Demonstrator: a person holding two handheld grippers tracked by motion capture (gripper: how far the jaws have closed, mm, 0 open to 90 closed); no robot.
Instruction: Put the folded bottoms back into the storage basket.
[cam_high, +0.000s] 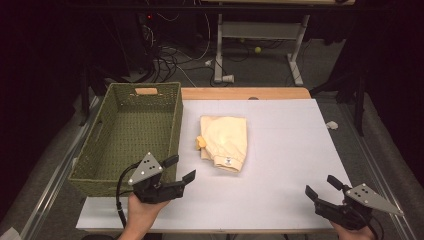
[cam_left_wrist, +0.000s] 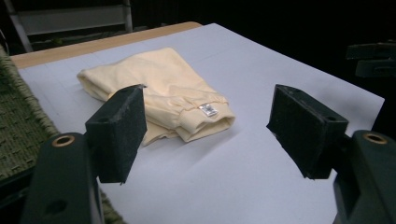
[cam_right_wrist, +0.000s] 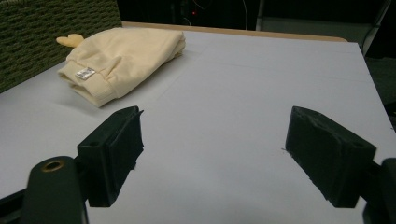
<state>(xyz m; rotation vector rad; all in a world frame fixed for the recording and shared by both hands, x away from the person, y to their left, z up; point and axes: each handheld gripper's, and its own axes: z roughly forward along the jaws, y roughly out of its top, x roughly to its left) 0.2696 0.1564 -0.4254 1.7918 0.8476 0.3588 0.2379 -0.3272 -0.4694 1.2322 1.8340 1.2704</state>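
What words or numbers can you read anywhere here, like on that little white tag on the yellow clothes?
No text can be read anywhere in these pictures.
Small white tag on the hem of the folded yellow garment: it carries print, but too small and blurred to read.
Green woven basket: no label.
Left tongs and right tongs: no markings that can be read.

Both grippers are black, the left gripper (cam_high: 179, 168) and the right gripper (cam_high: 322, 186), each topped by a grey three-cornered plate with dark holes; brass-ringed holes mark the arms.
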